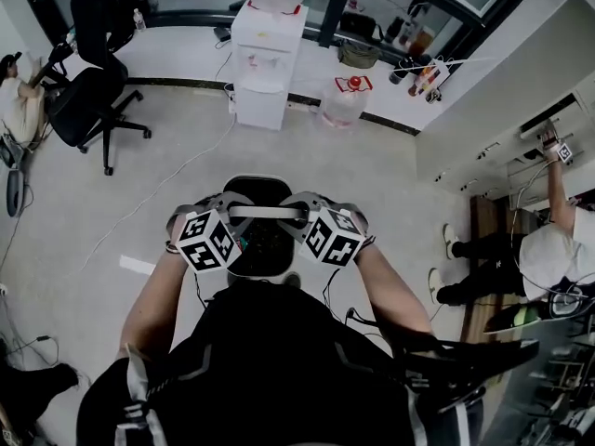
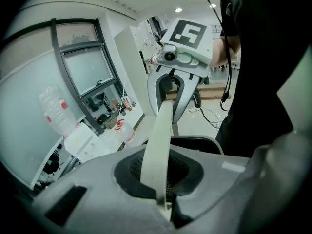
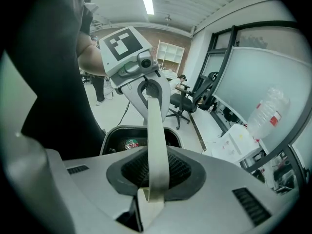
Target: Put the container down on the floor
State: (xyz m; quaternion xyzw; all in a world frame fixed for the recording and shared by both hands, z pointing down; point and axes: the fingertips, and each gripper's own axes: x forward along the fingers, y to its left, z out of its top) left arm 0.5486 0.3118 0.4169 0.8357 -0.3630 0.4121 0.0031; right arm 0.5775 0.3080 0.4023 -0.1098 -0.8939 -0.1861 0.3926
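Note:
The container is a bin with a white rim and a dark inside, hanging in front of the person over the pale floor. Its white strap handle spans the top. My left gripper is shut on the handle's left end and my right gripper is shut on its right end. In the left gripper view the handle runs from my left gripper up to the right gripper. In the right gripper view the handle leaves my right gripper, and the bin rim shows below.
A water dispenser and a water jug stand by the far wall. A black office chair is at the left, and a person stands at the right by a cabinet. A white tape mark lies on the floor.

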